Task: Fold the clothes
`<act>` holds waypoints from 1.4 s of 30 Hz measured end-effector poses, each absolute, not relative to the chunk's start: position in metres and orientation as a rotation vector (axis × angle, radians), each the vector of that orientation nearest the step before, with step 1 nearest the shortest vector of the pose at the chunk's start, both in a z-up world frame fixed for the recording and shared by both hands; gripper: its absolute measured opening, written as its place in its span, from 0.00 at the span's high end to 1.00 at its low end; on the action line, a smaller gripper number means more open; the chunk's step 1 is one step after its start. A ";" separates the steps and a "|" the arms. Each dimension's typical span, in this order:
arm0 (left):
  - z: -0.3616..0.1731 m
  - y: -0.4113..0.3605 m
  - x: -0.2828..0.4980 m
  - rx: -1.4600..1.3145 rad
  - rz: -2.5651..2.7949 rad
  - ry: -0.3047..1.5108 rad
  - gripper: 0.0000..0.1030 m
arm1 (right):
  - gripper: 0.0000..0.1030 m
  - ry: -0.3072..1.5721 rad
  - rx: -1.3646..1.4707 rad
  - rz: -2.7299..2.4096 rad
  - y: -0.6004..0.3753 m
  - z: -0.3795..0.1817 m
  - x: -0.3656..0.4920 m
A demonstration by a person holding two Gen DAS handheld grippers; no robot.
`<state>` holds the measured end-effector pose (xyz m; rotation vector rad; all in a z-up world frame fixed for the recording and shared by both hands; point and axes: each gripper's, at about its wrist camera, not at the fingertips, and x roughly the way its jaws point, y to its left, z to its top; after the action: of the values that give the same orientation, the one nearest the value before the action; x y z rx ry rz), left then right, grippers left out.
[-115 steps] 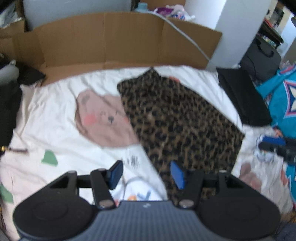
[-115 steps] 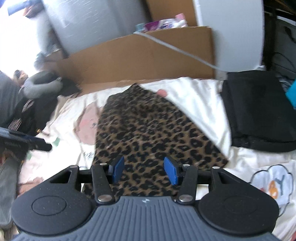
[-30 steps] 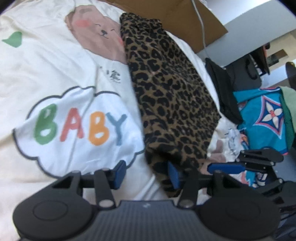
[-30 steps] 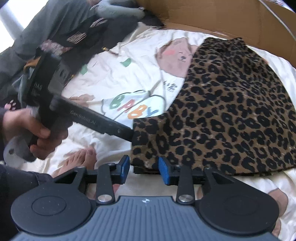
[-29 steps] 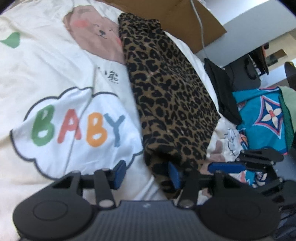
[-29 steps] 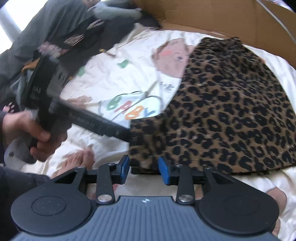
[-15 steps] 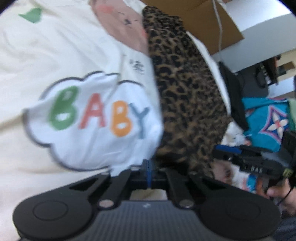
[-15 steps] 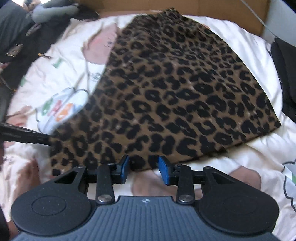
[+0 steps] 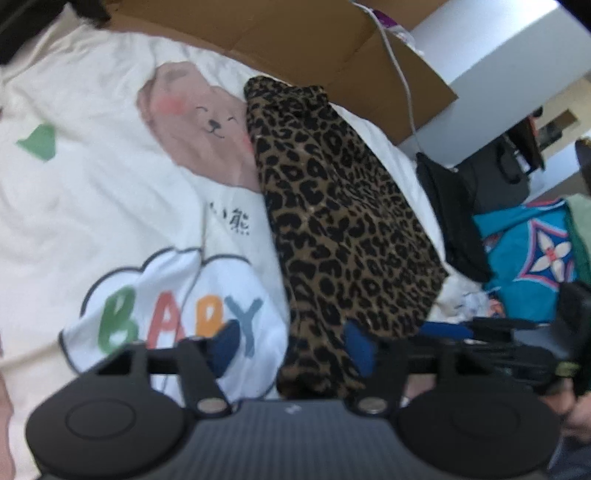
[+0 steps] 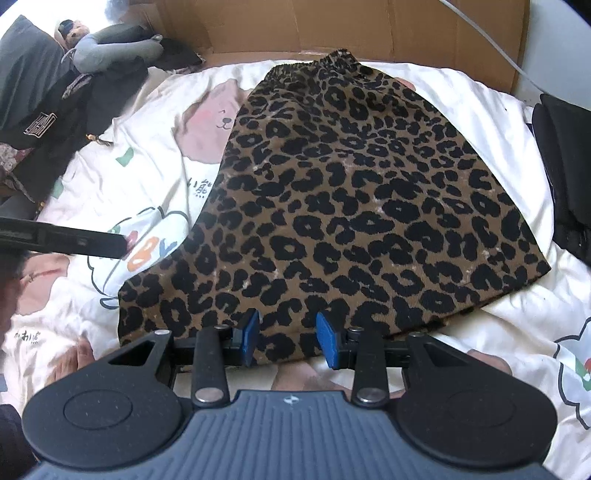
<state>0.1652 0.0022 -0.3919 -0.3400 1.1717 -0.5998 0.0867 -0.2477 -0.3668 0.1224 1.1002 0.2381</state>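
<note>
Leopard-print skirt (image 10: pixel 354 199) lies flat on the bed sheet (image 10: pixel 147 177). Right hand-held gripper (image 10: pixel 287 335) hangs over its near hem, blue pads parted. Left hand-held gripper (image 9: pixel 291 349) is opening, nothing pinched. Cardboard (image 10: pixel 332 26) stands beyond.

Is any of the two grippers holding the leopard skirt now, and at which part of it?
Nothing is held. The left gripper is opening beside the leopard skirt's near corner; the right gripper stands open over its near hem.
</note>
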 end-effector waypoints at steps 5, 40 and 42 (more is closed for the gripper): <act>-0.422 -0.007 0.174 -0.365 -0.589 1.247 0.53 | 0.60 1.095 0.142 0.241 -0.249 -0.367 0.085; -0.458 0.019 0.135 -0.772 -0.706 1.371 0.93 | 0.60 1.095 0.193 0.217 -0.259 -0.371 0.079; -0.457 0.017 0.134 -0.758 -0.684 1.367 0.83 | 0.60 1.086 0.204 0.206 -0.262 -0.371 0.079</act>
<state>0.1340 0.0169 -0.4566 -0.7581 1.3669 -0.6840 0.0795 -0.2622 -0.3708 0.2040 1.0860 0.2061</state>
